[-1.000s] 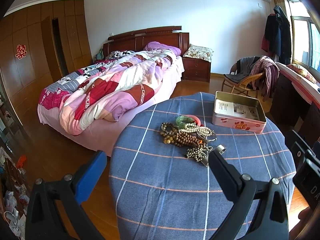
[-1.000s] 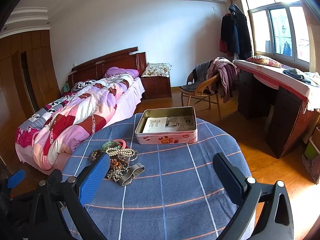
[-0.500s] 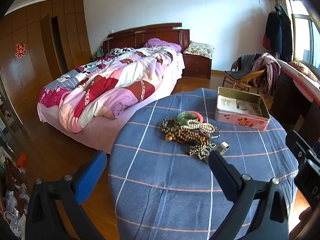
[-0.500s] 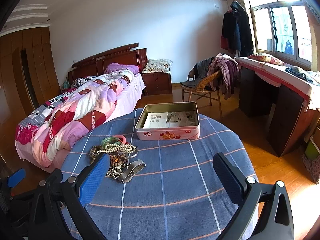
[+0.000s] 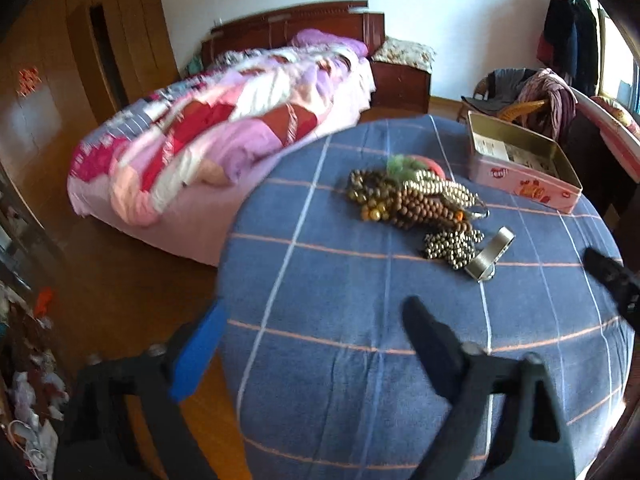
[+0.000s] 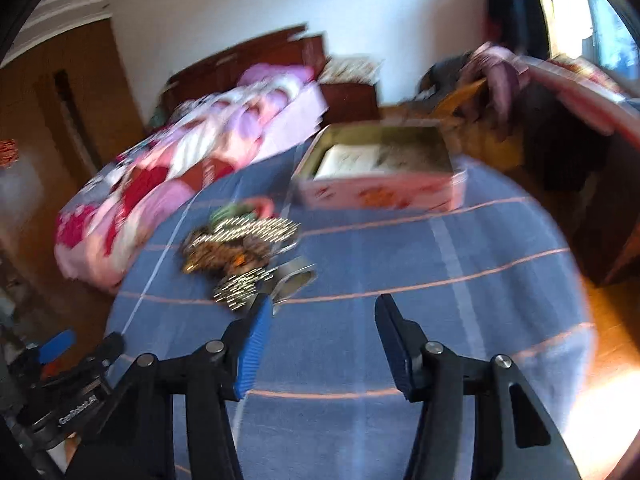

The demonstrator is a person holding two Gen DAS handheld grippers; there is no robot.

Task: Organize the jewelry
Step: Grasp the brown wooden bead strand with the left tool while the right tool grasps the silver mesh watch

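A pile of bead bracelets and necklaces [image 5: 416, 208] [image 6: 240, 244] lies on the round table's blue checked cloth [image 5: 340, 360] [image 6: 440, 280]. A silver bangle [image 5: 490, 254] [image 6: 294, 278] rests at the pile's near right. An open pink tin [image 5: 520, 184] [image 6: 380, 196] with paper inside stands behind, to the right. My left gripper [image 5: 316, 306] hovers over the near cloth, short of the pile, jaws closing with nothing between them. My right gripper [image 6: 324, 304] is just right of the bangle, jaws closing on empty air. The right wrist view is blurred.
A bed with a pink patchwork quilt [image 5: 224, 136] stands left of the table. A wicker chair draped with clothes [image 5: 532, 96] and a dark desk [image 6: 592, 160] are at the right. Wooden floor surrounds the table.
Both grippers have dropped toward the table and tilted further down. Their jaws have narrowed, the right ones much more. The right gripper now sits close beside the bangle.
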